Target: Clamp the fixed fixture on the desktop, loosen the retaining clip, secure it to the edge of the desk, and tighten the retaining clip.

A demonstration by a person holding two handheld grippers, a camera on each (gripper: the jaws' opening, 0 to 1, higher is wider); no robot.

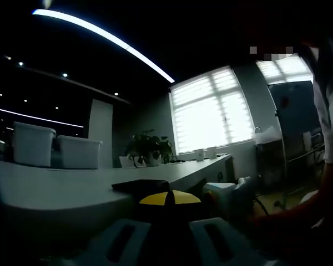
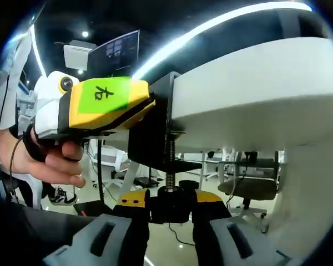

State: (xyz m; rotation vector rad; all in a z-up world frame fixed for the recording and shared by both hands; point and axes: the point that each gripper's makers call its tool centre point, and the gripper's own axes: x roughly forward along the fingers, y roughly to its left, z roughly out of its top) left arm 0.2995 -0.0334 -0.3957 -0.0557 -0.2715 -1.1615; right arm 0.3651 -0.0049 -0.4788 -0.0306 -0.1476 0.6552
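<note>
The black clamp fixture [image 2: 149,138] sits over the edge of the white desk [image 2: 255,88], seen from below in the right gripper view. Its threaded screw [image 2: 170,158] runs down to a black knob [image 2: 170,206]. My right gripper [image 2: 170,200] is shut on that knob, a yellow-tipped jaw on each side. The left gripper [image 2: 146,108], yellow with a green label and held by a hand [image 2: 61,160], is shut on the fixture's upper part. In the left gripper view, the fixture's flat black top [image 1: 140,185] lies on the desk [image 1: 61,188] just beyond my left gripper [image 1: 169,199].
Two white bins [image 1: 55,147] stand at the desk's far left, with a potted plant [image 1: 149,148] near the bright window [image 1: 213,111]. A person [image 1: 327,127] stands at the right. Under the desk are a cable [image 2: 101,166], office chairs [image 2: 247,191] and open floor.
</note>
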